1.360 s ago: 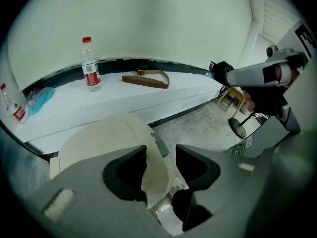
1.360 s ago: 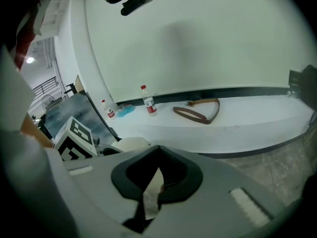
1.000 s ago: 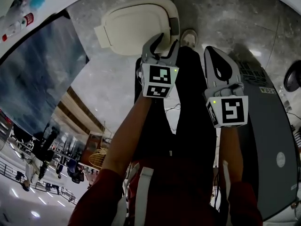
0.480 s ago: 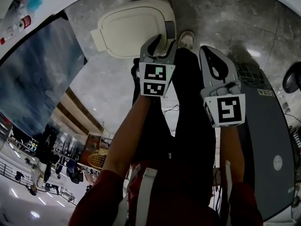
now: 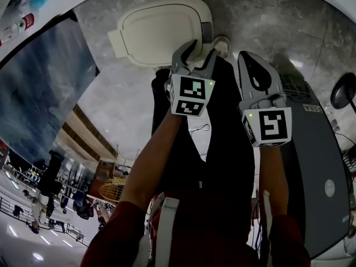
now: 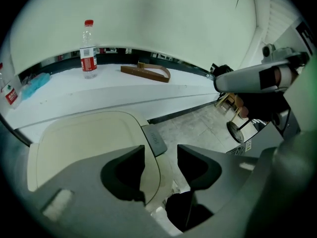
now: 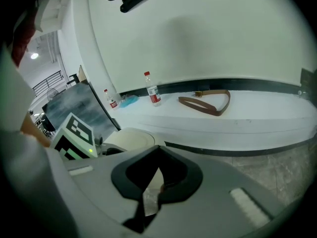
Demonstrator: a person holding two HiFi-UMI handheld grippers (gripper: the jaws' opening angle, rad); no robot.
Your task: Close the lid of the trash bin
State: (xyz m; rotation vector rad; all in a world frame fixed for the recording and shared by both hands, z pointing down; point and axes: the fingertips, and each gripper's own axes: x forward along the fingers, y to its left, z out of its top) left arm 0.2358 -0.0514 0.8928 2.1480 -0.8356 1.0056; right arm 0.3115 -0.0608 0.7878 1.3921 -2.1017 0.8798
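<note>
Head view: the cream trash bin (image 5: 158, 29) stands on the grey stone floor (image 5: 122, 104) at the top of the frame, with its lid (image 5: 150, 32) lying flat and shut on it. This matches the two earlier frames, and the bin shows no shift on the floor. The left gripper (image 5: 199, 49) points down at the near right corner of the bin, beside the grey latch (image 5: 206, 31). Contact with the bin cannot be confirmed from here. The right gripper (image 5: 248, 60) hangs just to its right, over the person's dark trouser leg (image 5: 228, 149). Both grippers hold nearly the same places as one second ago. Left gripper view: the jaws stand wide apart and released, having just been opening further. Nothing is gripped. The lid edge (image 6: 148, 182) and the latch (image 6: 155, 140) show through the gap, below the pads. Behind the bin, a water bottle (image 6: 88, 48) and a brown strap (image 6: 148, 72) rest on a white ledge (image 6: 124, 93). Right gripper view: the jaws are clenched tip to tip and hold nothing. The bin (image 7: 131, 140) sits to the left behind them, near the marker cube (image 7: 74, 133) of the left gripper.
</note>
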